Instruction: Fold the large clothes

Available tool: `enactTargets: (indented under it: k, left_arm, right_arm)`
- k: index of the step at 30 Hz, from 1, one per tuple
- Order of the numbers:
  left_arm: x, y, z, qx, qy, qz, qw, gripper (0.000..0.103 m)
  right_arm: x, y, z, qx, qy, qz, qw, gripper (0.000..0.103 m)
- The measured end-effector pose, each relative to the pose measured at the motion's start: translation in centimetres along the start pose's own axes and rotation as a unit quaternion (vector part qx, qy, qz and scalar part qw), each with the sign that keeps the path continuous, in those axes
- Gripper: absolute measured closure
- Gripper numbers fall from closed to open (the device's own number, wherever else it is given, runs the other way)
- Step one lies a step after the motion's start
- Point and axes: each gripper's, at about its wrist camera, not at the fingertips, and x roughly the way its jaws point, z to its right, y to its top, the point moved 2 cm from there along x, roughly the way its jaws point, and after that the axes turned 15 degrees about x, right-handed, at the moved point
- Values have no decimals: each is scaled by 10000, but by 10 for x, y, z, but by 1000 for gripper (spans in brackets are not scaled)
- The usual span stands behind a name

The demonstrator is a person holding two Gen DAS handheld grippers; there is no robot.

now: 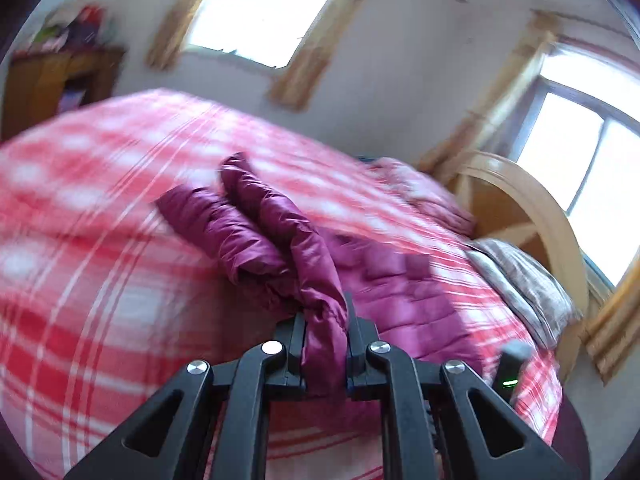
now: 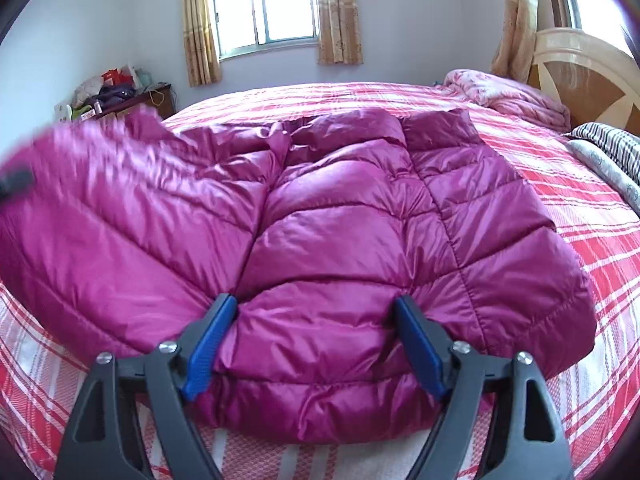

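While my left gripper (image 1: 326, 320) is clenched on a bunched fold of the magenta puffer jacket (image 2: 340, 216), that part, which looks like a sleeve, hangs lifted from the bed; the left wrist view is blurred. The jacket lies spread on the red-and-white plaid bedsheet (image 2: 580, 208), its hem toward me. My right gripper (image 2: 316, 312) stands wide, with the hem bulging between its blue pads (image 2: 208, 344). I cannot tell if these pads already press the fabric. Near the wooden headboard (image 2: 580, 68) I see a pink quilt (image 2: 508, 92) and a striped pillow (image 2: 612, 140).
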Motion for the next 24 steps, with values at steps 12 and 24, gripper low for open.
enactTargets:
  k: [12, 24]
  left_arm:
    - [67, 40, 141, 1821, -1189, -221, 9758, 92]
    - [164, 0, 201, 2630, -1587, -971, 9467, 91]
  right_arm:
    - [-21, 27, 72, 993, 476, -584, 9922, 25]
    - [-20, 45, 176, 2100, -108, -301, 9772, 25]
